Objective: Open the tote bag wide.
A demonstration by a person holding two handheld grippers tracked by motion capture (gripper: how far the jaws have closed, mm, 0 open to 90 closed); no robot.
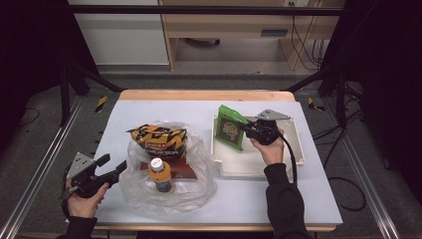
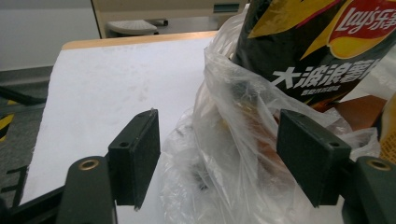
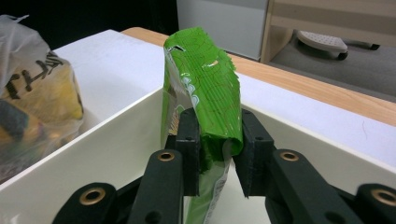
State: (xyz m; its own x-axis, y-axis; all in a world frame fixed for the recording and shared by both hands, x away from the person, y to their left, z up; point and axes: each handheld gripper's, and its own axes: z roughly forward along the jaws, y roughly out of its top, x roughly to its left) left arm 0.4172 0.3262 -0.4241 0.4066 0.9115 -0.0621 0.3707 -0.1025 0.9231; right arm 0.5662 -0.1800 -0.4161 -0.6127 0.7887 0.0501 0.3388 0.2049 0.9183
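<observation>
Right claw (image 3: 217, 154) pinches a green snack packet (image 1: 230, 128) upright over the white tray (image 1: 296, 149); lowering it flat before release seems wise. Left claw (image 2: 219, 158) gapes around the plastic bag (image 2: 233, 154).

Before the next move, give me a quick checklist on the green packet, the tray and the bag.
1. Right hand-held gripper clamped on green packet: ok.
2. Packet over the tray: ok.
3. Packet resting on tray floor: cannot tell.
4. Left hand-held gripper gripping plastic bag: not ok, jaws open around a fold.
5. Bottle upright in bag: ok.
6. Chips bag inside plastic bag: ok.
</observation>
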